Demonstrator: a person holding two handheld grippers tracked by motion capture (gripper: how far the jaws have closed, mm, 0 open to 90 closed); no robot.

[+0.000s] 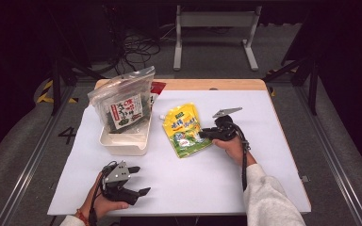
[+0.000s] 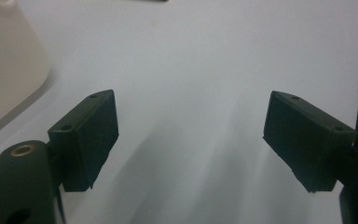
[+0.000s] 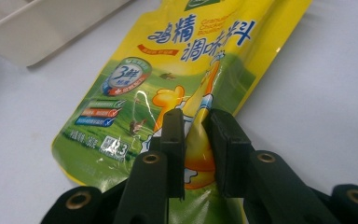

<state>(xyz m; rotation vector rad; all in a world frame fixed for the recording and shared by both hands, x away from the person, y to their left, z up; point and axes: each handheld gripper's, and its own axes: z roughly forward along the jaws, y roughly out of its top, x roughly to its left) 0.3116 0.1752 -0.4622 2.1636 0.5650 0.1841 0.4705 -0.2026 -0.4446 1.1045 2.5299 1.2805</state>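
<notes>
Lying flat near the middle of the white table sheet [image 1: 264, 183], the yellow-and-green spouted seasoning pouch [image 1: 185, 130] has bare sheet to its right and front, while the white rectangular plastic tub [image 1: 125, 139] sits just beside it on the left, holding a clear bag of dark seaweed [image 1: 122, 101]. The right gripper [image 1: 202, 134] is pinched on a raised fold of the pouch [image 3: 168, 79], as the right gripper view shows closely. The pouch's long axis runs diagonally, spout toward the far left. The left gripper [image 1: 139, 180] rests near the front edge, jaws spread wide and holding nothing, over bare sheet [image 2: 191, 70].
</notes>
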